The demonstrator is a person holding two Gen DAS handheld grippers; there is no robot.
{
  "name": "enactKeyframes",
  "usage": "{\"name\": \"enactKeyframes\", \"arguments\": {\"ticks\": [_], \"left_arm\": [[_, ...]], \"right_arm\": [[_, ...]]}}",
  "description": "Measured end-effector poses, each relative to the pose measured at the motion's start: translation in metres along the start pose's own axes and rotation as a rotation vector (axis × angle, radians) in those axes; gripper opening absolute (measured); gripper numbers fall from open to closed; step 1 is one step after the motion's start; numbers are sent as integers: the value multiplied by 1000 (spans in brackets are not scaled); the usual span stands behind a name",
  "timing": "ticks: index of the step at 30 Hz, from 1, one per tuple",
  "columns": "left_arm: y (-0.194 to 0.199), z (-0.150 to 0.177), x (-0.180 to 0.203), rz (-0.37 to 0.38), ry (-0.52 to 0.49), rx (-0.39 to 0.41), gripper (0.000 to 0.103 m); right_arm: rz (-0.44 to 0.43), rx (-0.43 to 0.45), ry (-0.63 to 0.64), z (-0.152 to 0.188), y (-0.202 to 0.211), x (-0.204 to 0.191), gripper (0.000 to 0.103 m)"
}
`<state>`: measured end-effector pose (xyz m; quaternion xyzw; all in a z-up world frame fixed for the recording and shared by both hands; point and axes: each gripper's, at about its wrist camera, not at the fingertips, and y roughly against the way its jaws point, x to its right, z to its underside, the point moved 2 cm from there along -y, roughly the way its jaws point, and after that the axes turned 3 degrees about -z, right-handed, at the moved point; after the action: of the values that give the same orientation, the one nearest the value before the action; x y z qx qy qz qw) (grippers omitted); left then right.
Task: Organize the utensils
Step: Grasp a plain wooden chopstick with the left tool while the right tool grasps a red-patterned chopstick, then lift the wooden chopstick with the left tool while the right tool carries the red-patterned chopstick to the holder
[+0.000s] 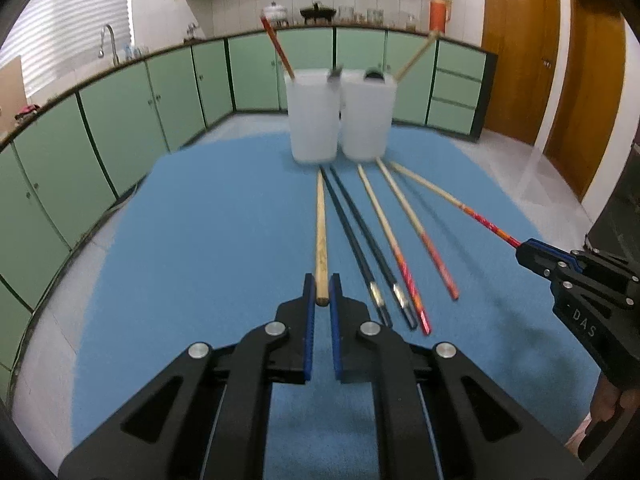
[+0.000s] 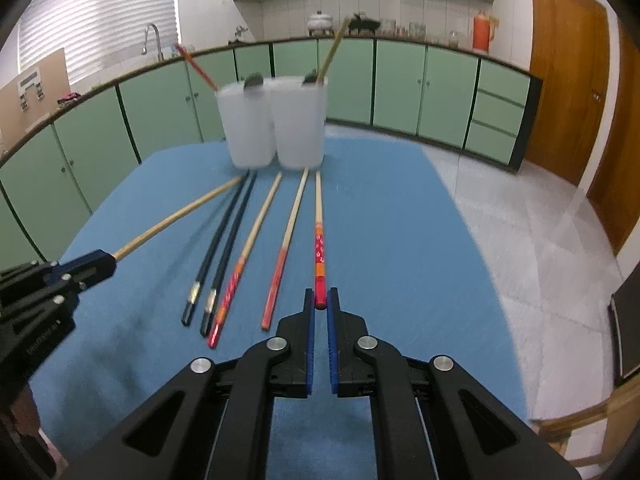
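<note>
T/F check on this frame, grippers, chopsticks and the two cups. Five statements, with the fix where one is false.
1. The left gripper is closed on the plain wooden chopstick. True.
2. The right gripper holds one of the black chopsticks. False: it grips the red-ended chopstick; both black ones lie free on the blue mat.
3. Two white cups stand side by side at the far end of the mat. True.
4. Both cups are empty. False: a chopstick sticks out of each, a red one from the left cup and a pale one from the right.
5. Four chopsticks lie ungripped between the two held ones. True.
</note>
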<state>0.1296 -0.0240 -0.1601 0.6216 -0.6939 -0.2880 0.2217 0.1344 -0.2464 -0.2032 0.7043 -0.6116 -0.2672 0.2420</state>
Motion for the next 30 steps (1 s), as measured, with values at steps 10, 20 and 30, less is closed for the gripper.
{"name": "enactKeyframes", "arguments": {"ticks": [10,20,30], "left_arm": [[41,-52,-7,12,25,158,6],[62,-96,-13,45,59,241,6],[74,-120,-14,81,84,282,6]], "right_arm": [[-36,119,-13,-46,43,11,6],[-75,220,-26,-94,70,15,6],[-92,284,2,-125,86,7,6]]}}
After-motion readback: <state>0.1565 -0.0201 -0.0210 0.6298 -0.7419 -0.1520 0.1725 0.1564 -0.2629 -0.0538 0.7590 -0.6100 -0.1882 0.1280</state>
